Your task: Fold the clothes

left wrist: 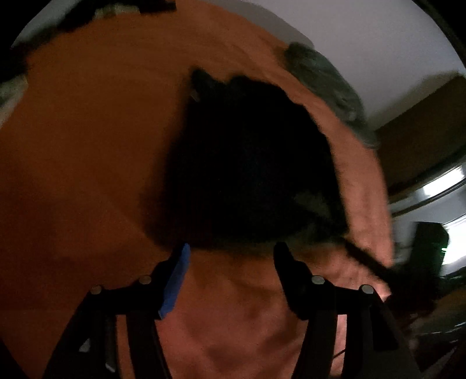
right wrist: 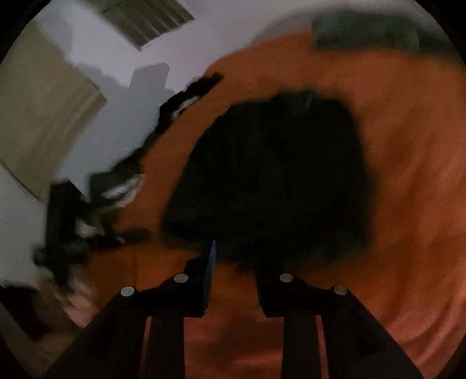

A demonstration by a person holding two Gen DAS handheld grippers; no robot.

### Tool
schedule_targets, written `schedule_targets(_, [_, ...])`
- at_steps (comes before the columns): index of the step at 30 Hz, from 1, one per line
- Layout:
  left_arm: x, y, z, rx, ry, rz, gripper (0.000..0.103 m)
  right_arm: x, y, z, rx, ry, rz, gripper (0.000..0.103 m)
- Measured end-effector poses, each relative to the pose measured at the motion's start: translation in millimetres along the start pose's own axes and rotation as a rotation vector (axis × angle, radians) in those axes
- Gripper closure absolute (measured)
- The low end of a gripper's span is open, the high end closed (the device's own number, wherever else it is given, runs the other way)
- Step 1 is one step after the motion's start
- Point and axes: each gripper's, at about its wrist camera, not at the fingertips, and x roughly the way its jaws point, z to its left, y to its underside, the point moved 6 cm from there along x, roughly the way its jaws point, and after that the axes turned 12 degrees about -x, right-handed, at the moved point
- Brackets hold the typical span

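A black garment [left wrist: 247,163] lies bunched on an orange bed sheet [left wrist: 87,145]. Just short of its near edge, my left gripper [left wrist: 233,250] is open, its blue-padded finger and black finger spread wide over bare sheet. In the right wrist view the same black garment [right wrist: 276,175] fills the middle of the sheet [right wrist: 407,175]. My right gripper [right wrist: 234,250] stands narrowly open at the garment's near edge. The dark cloth reaches in between the tips, and I see no pad pressing on it. Both views are blurred and dim.
A grey-green piece of clothing [left wrist: 326,78] lies at the sheet's far right edge and shows again as a grey-green blur [right wrist: 364,32]. Dark clothes with white patches [right wrist: 116,186] are strewn along the bed's left edge. White wall with a vent [right wrist: 145,20] lies beyond.
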Motion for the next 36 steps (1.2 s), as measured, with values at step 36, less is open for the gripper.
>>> schedule_targets(36, [39,-21,70,-0.601,0.322,-0.126,0.074,-10,33,-103,0.759,-0.168,-0.34,0.084])
